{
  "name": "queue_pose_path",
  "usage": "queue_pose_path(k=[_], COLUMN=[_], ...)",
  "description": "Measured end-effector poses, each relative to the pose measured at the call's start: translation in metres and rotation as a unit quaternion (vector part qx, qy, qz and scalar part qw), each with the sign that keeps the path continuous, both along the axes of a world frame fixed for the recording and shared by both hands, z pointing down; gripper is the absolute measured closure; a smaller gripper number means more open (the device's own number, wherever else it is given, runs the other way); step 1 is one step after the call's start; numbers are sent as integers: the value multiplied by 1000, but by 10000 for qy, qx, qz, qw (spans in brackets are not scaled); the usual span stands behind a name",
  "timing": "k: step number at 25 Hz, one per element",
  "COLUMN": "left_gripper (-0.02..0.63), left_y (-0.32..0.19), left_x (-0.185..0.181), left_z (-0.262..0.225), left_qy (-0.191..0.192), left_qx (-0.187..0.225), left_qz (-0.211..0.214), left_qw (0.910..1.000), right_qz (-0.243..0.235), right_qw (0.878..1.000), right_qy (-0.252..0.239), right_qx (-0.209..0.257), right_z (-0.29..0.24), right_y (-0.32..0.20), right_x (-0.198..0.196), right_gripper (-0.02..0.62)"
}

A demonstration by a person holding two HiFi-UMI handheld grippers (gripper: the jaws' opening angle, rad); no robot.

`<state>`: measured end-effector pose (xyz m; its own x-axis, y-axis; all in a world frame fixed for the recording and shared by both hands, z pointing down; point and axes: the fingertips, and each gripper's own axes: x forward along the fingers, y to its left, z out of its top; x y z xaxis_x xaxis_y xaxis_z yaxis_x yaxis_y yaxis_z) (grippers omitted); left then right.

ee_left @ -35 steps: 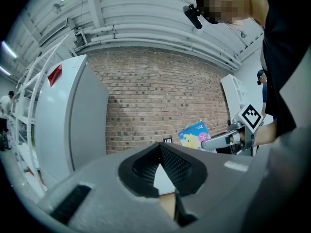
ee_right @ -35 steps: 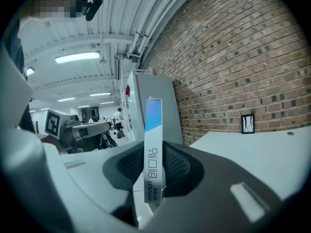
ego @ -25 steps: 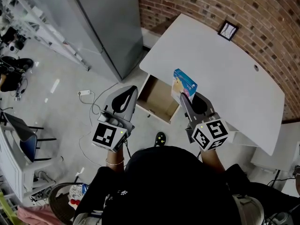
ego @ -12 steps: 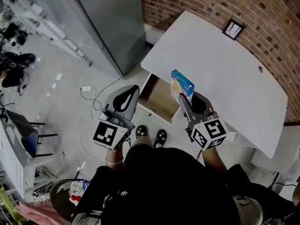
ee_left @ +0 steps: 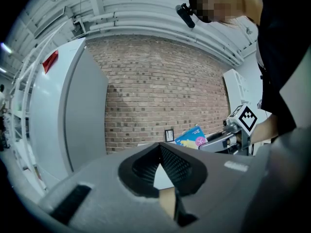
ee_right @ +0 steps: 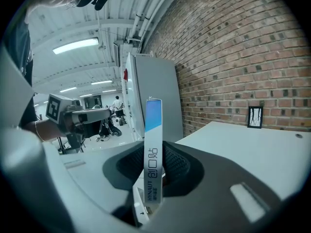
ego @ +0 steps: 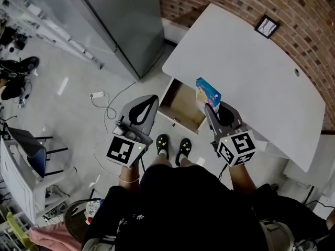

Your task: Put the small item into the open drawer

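Currently, the right claw [ego: 209, 107] is clamped on a small blue box [ego: 208, 92], held upright at the right edge of the open drawer [ego: 183, 104] under the white table [ego: 251, 82]. The left claw [ego: 152, 99] is closed and empty. Pickup looks done; lowering and release are left.

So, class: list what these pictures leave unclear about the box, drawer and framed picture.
- Blue box: front print too small in the head view; the right gripper view shows only its narrow edge.
- Open drawer: one corner hidden behind the box and right tongs, head view.
- Framed picture: too small in every view to tell its image.
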<state>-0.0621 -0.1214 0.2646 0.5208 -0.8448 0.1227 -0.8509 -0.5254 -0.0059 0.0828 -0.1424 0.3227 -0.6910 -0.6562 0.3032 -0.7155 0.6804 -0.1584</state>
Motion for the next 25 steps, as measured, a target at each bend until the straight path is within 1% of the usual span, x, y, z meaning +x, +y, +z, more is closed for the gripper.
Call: queue_pose_path(k=[8, 13, 21, 25], left_gripper=[607, 607, 607, 607], left_y=[-10, -16, -21, -23], left_x=[-14, -20, -25, -27], left_z=[25, 39, 60, 75], left_qy=[-25, -48, 23, -10], left_qx=[-181, -279, -375, -487], left_qz=[77, 91, 65, 51], left_qw=[9998, 9996, 9993, 9988], right_qz=[-30, -45, -51, -50], right_qw=[9993, 9985, 9958, 9942], right_qy=[371, 518, 856, 993], right_qx=[-85, -198, -313, -401], right_z=[26, 42, 72, 88], right_y=[-6, -8, -10, -10], right_x=[-11, -15, -14, -11], right_gripper=[499, 499, 499, 499])
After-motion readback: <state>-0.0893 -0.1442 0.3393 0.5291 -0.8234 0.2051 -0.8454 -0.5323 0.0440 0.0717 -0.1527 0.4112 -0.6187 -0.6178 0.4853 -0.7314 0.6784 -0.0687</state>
